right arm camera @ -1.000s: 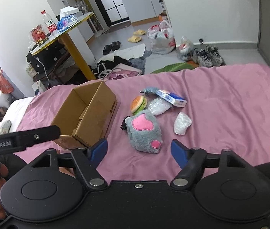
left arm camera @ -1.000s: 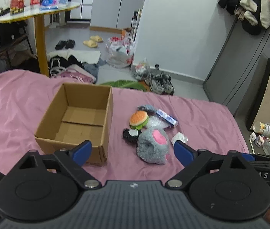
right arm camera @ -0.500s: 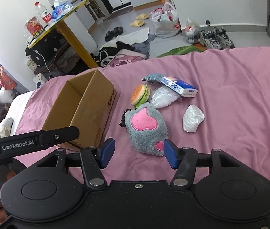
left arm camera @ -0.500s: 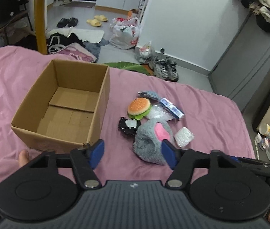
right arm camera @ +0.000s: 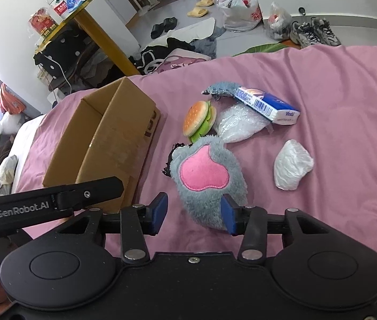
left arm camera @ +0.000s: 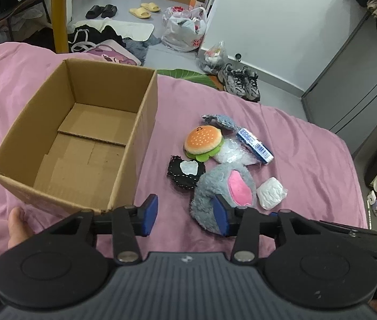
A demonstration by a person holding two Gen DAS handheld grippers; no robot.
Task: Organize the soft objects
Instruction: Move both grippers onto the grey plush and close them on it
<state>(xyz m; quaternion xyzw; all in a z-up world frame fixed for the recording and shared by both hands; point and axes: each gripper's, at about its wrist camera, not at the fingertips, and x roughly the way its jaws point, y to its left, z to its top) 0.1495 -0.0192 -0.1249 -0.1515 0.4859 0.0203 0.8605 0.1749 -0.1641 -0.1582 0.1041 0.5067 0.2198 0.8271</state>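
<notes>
A pink bed (left arm camera: 308, 160) carries an open cardboard box (left arm camera: 145, 122) and, to the right of the box, a cluster of soft things. Nearest the box lie a burger plush (left arm camera: 203, 140) and a black knitted piece (left arm camera: 185, 170); further from the box sit a grey fluffy slipper (left arm camera: 209, 186) with a pink paw patch, a clear plastic bag (right arm camera: 237, 125), a white wrapped bundle (right arm camera: 292, 168), a blue tissue pack (right arm camera: 268, 105) and a grey-blue rag (right arm camera: 220, 88).

The left wrist view looks straight into the box and shows its bare floor flaps; the right wrist view sees only the box's outer side wall with a dark printed mark, too small to read. The black knitted piece is plain from the left, mostly hidden behind the slipper from the right. Only the right view shows a yellow round table beyond the box with a water bottle and snack packs.

The left tool (left arm camera: 185, 217) is closing, nothing between its blue pads, its right pad in front of the slipper's near edge. The right tool (right arm camera: 193, 214) is closing too, its pads apart over the slipper's near end, not pressing it. The left tool's arm (right arm camera: 41, 202) reads "GenRobot.AI". The tissue pack shows a barcode; its brand word is unclear.
</notes>
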